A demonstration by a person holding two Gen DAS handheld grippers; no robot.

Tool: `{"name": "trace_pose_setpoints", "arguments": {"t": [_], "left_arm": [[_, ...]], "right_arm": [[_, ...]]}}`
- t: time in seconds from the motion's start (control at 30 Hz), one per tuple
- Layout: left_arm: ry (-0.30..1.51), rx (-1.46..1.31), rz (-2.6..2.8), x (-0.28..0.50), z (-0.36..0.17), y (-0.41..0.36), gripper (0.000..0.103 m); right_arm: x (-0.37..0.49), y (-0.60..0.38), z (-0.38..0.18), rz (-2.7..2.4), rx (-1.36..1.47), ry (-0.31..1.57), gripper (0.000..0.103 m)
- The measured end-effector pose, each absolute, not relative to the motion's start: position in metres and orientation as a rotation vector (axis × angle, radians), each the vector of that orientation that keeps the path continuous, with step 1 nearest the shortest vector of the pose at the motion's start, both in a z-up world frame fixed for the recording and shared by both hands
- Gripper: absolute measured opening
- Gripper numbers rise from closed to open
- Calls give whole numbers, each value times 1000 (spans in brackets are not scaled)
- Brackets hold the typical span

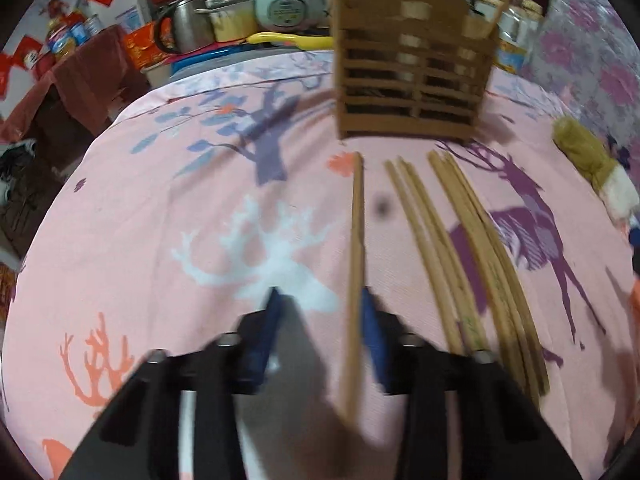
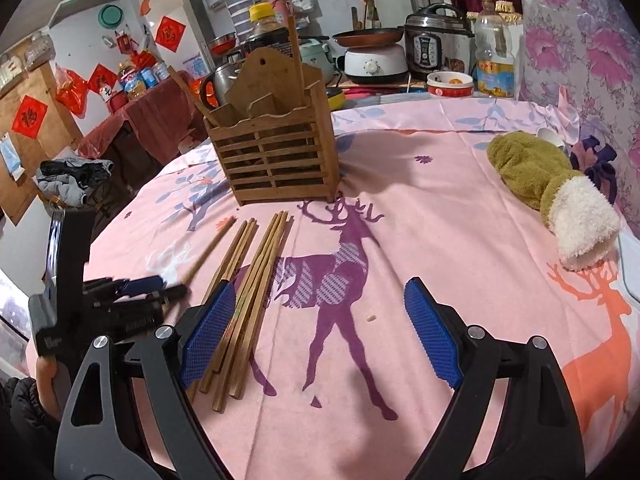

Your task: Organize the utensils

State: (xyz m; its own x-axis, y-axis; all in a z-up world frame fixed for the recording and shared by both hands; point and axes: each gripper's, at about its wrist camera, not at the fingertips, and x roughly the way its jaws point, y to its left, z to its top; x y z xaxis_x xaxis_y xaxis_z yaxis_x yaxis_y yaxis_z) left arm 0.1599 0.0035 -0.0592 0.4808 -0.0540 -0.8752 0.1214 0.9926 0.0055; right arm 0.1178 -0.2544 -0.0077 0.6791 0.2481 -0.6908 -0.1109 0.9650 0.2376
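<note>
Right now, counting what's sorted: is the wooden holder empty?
No. Two chopsticks already stand inside the wooden holder; others lie outside.

Black tongs (image 2: 320, 336) — blue textured pads (image 2: 208, 332), silver screws.

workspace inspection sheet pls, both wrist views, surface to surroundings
surface: pink deer-print tablecloth, round table.
job's things: slatted wooden utensil holder upright, two sticks already in it; loose wooden chopsticks lying in front; single wooden chopstick apart from them.
clutter: olive-and-cream fuzzy mitt at the far right.
grippers: left gripper jaws partly closed, single chopstick between them, contact unclear through blur; right gripper jaws wide, empty, beside the pile.
cables: nothing seen.
surroundings: pressure cooker, oil bottle, red paper decorations.
</note>
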Motion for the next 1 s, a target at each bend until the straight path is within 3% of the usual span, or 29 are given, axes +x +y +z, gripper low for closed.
{"name": "trace_pose_setpoints", "arguments": {"t": [0.03, 0.1, 0.2, 0.3, 0.67, 0.73, 1.0], "left_arm": [[1063, 60, -101, 162, -59, 7, 17], [1063, 39, -91, 166, -58, 13, 13], [1064, 6, -83, 171, -57, 20, 13], [1064, -12, -72, 174, -58, 24, 15], [1065, -22, -75, 174, -59, 25, 17], [1065, -21, -77, 173, -59, 24, 18], [1063, -15, -78, 172, -59, 23, 25]], "right_arm": [[118, -252, -10, 219, 179, 810, 73], [121, -243, -16, 270, 165, 850, 59], [123, -230, -26, 333, 147, 903, 42], [122, -219, -35, 371, 119, 941, 33], [117, -187, -55, 393, 4, 995, 32], [118, -189, -54, 370, -1, 993, 28], [133, -217, -56, 312, 82, 1020, 26]]}}
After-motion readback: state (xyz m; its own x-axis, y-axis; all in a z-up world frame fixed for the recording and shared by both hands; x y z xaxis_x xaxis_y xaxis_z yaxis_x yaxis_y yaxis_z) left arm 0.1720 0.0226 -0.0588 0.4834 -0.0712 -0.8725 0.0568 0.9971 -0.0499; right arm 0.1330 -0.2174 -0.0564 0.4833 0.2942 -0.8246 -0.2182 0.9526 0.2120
